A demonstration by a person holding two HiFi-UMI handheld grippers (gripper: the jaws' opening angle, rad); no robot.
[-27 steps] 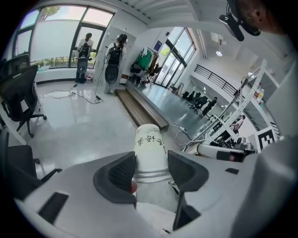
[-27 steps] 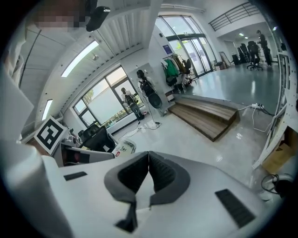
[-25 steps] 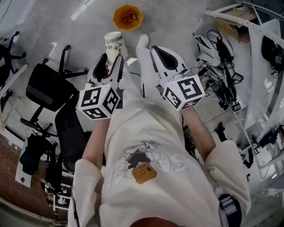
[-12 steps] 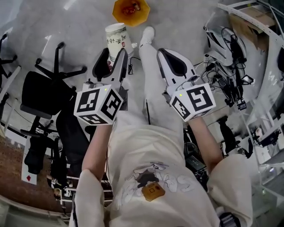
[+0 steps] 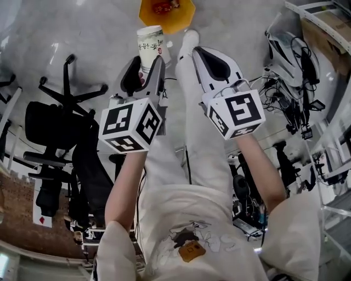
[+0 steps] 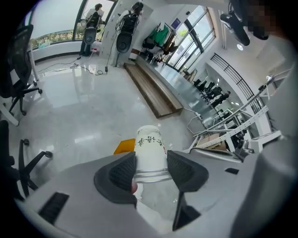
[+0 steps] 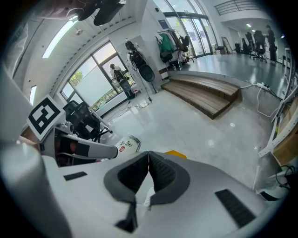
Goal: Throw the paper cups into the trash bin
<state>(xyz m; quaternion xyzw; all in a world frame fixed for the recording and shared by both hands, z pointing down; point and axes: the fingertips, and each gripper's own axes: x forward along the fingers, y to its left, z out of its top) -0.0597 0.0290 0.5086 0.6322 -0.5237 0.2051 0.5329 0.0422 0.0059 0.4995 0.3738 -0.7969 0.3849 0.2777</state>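
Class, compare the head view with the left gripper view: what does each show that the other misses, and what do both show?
Head view only: the right gripper and the marker cubes on both grippers. Left gripper view only: a long wooden platform and tall windows. Both: the paper cup held between the left gripper's fingers, with the orange bin on the floor beyond it.

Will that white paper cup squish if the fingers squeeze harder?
Probably: the white paper cup with printed writing looks thin-walled, so likely light and crushable. It is tall and narrow between the left fingers, so it might tip.
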